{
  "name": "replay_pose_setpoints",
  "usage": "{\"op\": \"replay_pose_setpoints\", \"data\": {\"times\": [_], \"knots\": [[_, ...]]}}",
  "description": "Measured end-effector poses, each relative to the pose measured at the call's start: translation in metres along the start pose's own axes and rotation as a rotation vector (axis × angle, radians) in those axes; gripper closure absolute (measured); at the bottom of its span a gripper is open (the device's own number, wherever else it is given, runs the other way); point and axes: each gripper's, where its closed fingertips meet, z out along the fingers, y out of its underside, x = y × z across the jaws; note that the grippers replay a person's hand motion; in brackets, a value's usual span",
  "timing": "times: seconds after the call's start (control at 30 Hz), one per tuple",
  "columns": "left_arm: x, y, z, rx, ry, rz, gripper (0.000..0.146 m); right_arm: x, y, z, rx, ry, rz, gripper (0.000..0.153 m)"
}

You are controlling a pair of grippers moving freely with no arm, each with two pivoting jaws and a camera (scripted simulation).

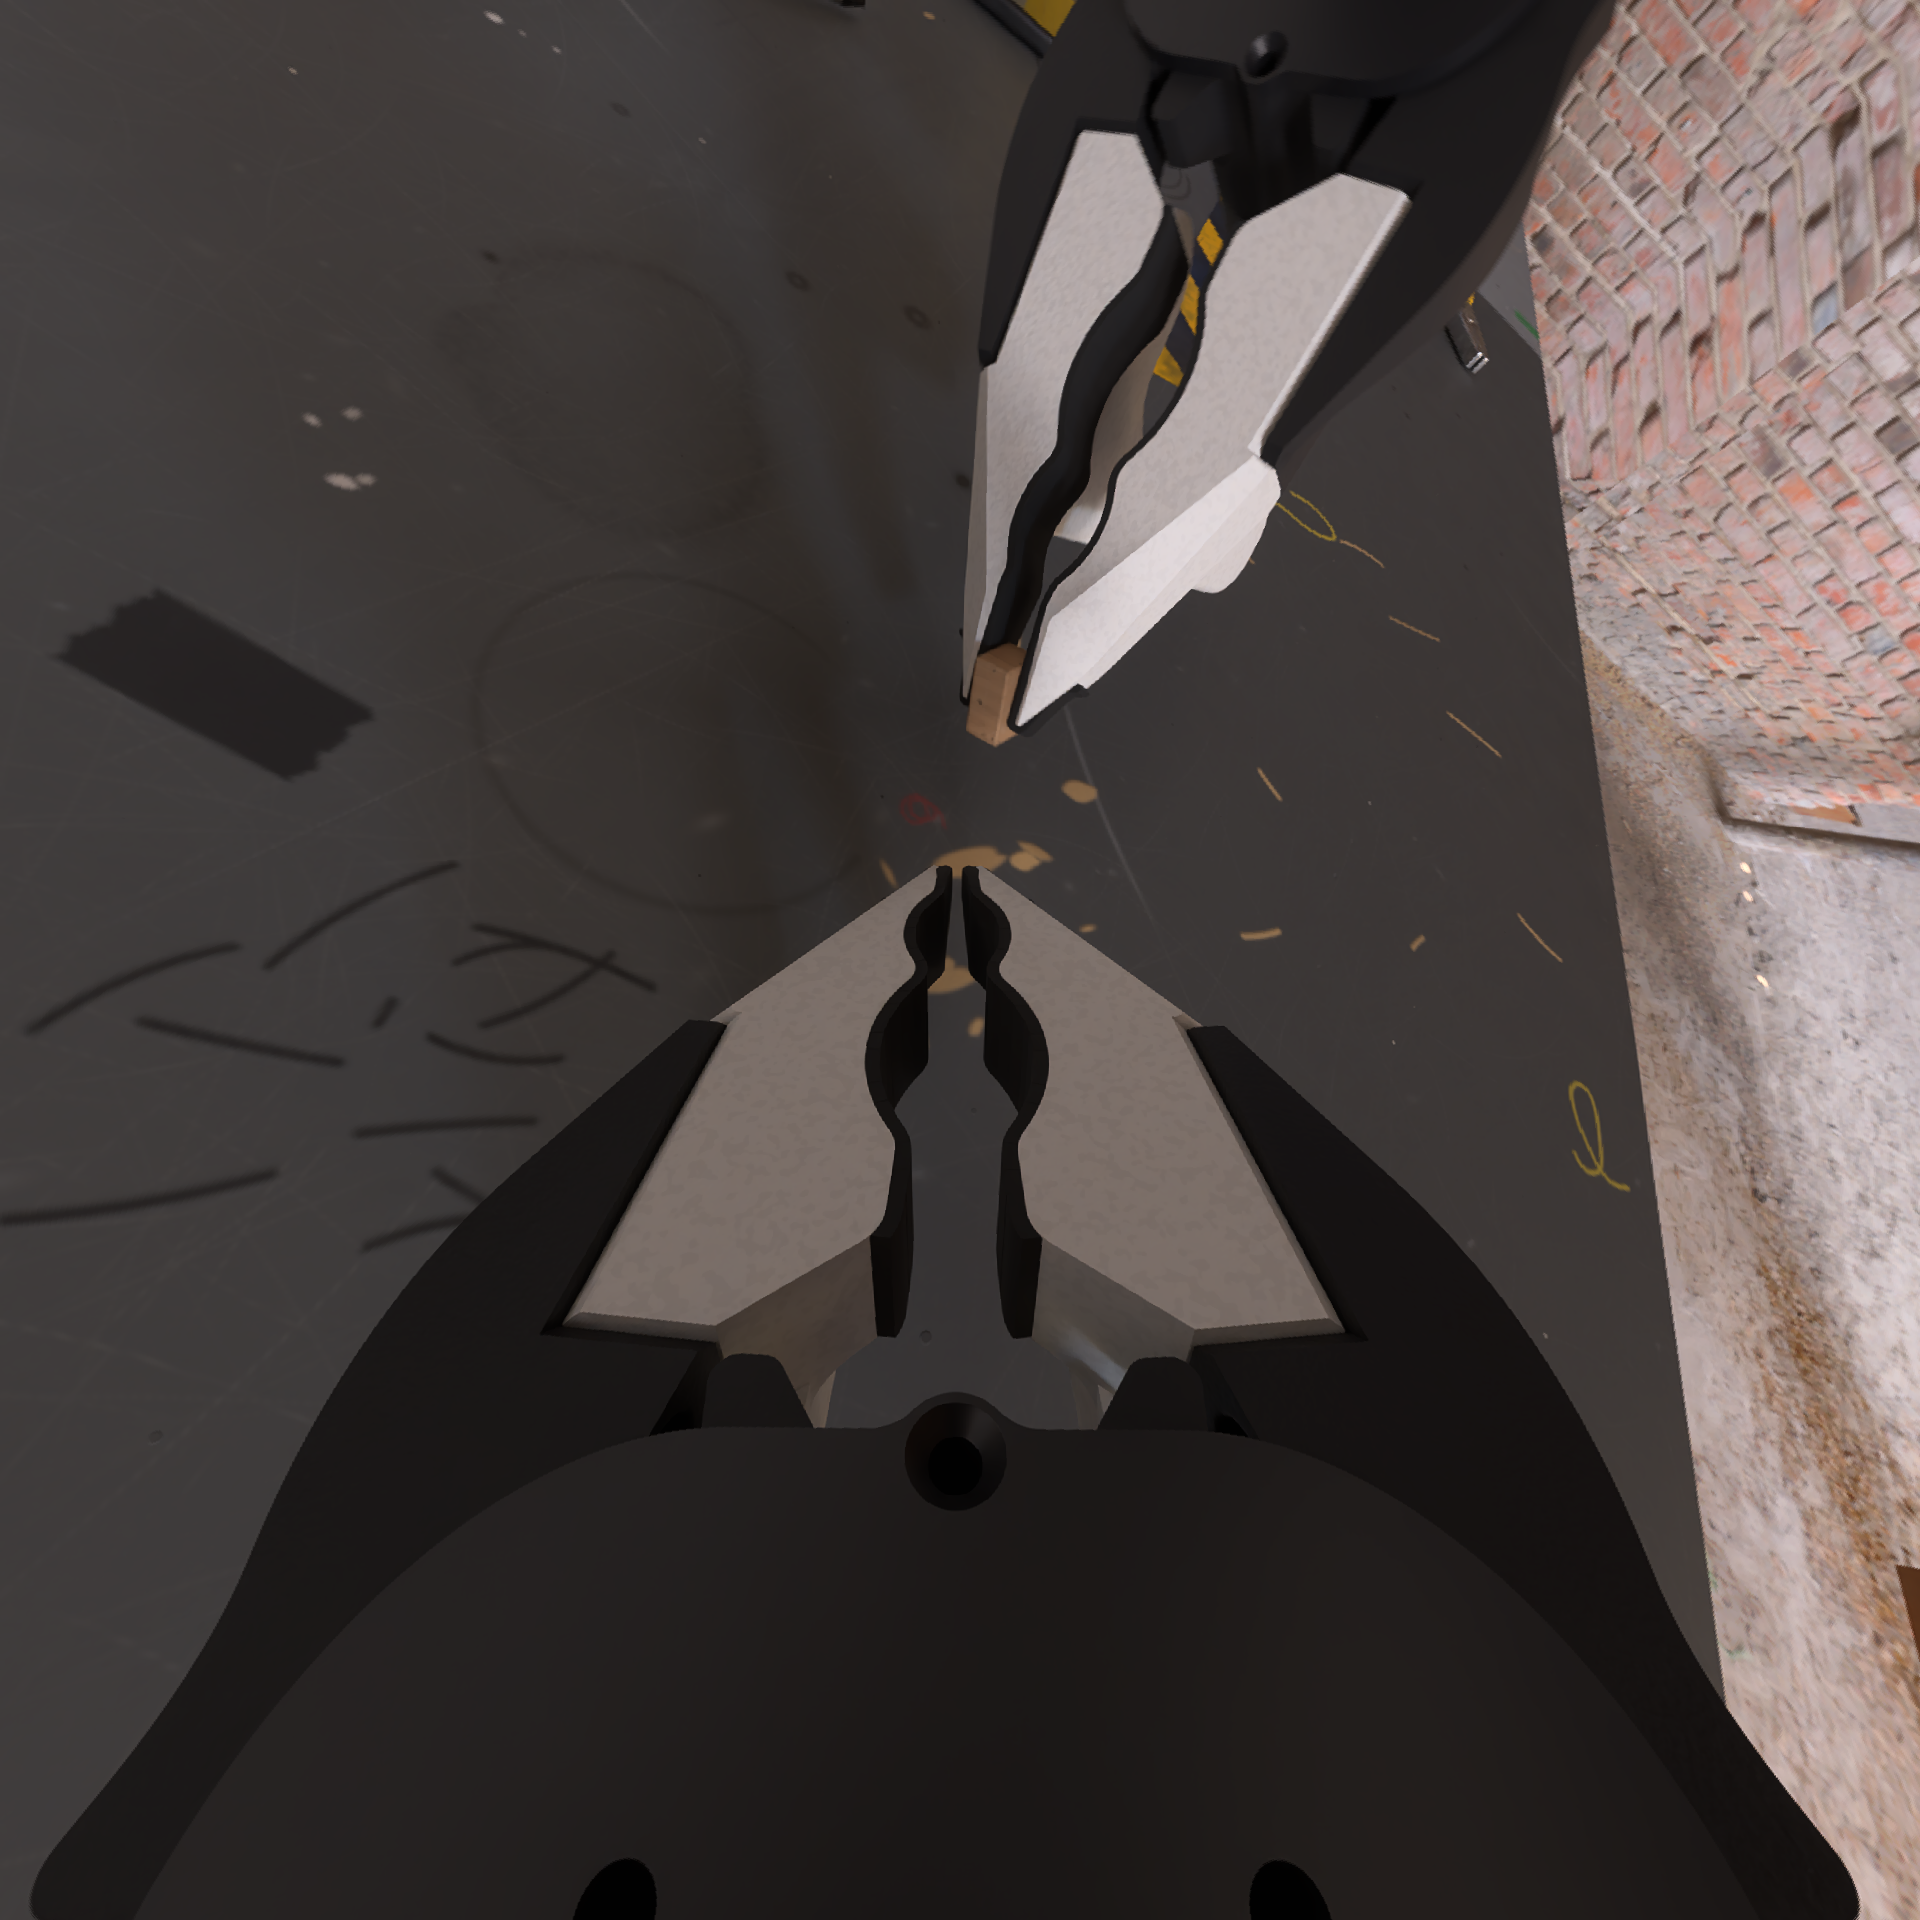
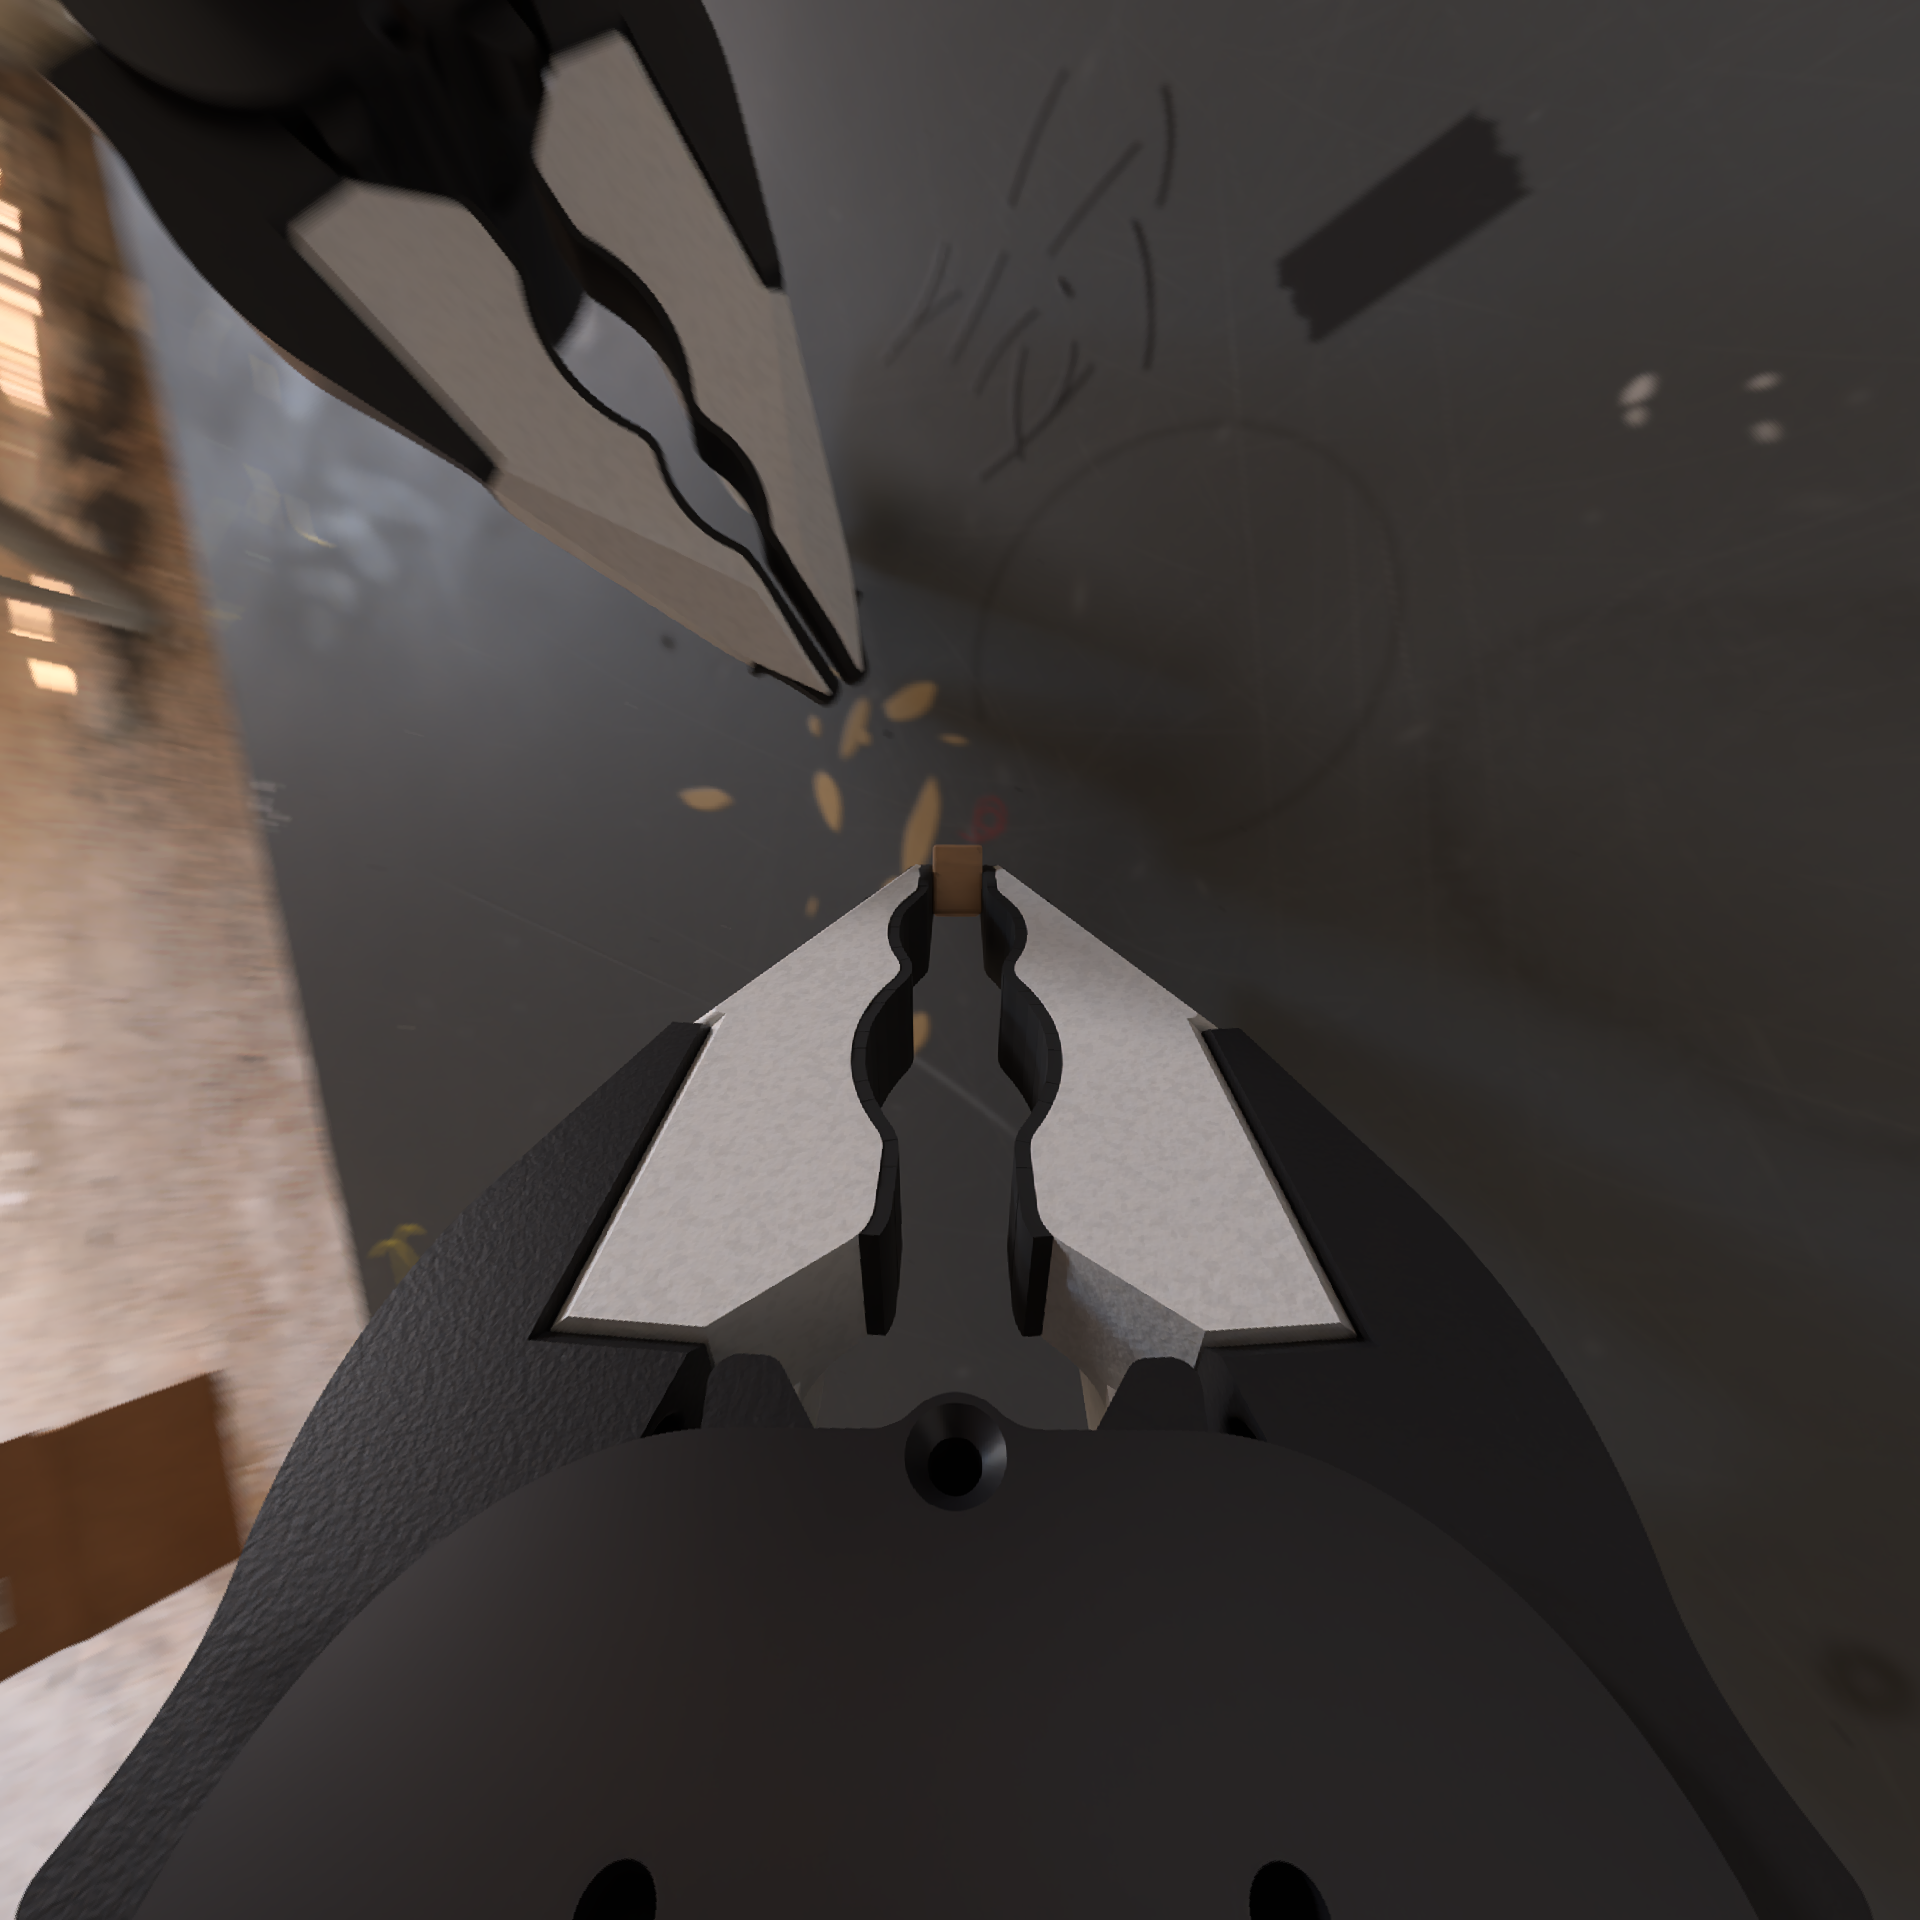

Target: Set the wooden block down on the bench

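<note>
A small light wooden block (image 2: 957, 879) sits pinched between the tips of my right gripper (image 2: 957, 883), which is shut on it over the dark bench top (image 2: 1455, 935). In the left wrist view the same right gripper (image 1: 1000, 694) comes in from the top and the block (image 1: 990, 704) sticks out of its tips, above the bench (image 1: 416, 520). My left gripper (image 1: 957, 878) is shut and empty, its tips a short way from the block. It also shows at the upper left of the right wrist view (image 2: 836, 673).
The bench is scuffed, with tan paint flecks (image 2: 831, 798), a small red mark (image 2: 985, 821), a black tape strip (image 1: 213, 681) and dark scratch marks (image 1: 343, 1029). The bench edge (image 1: 1590, 831) runs along the right, with a brick wall (image 1: 1745, 312) and concrete floor beyond.
</note>
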Motion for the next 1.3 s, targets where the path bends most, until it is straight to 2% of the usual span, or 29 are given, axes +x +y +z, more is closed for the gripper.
{"op": "replay_pose_setpoints", "data": {"times": [0.13,0.47,0.73,0.97,1.17,1.3], "knots": [[-0.001,0.001,0.001,-0.010,-0.004,-0.008,0.144,0.004,0.001,0.000,-0.014,0.139,-0.099,0.144],[-0.002,0.002,0.002,-0.017,0.001,-0.027,0.145,-0.006,-0.010,0.004,-0.016,0.237,-0.259,0.144],[-0.001,0.003,0.003,-0.022,0.014,-0.044,0.145,-0.005,-0.011,0.000,0.004,0.240,-0.256,0.144],[-0.002,0.002,0.001,-0.009,0.022,-0.059,0.144,0.025,0.013,-0.007,0.005,0.311,-0.137,0.144],[-0.002,0.001,0.001,-0.004,0.030,-0.070,0.143,0.030,0.022,-0.005,-0.038,0.416,-0.198,0.137],[-0.003,0.001,0.000,-0.003,0.030,-0.073,0.142,0.032,0.022,-0.007,-0.037,0.441,-0.236,0.131]]}}
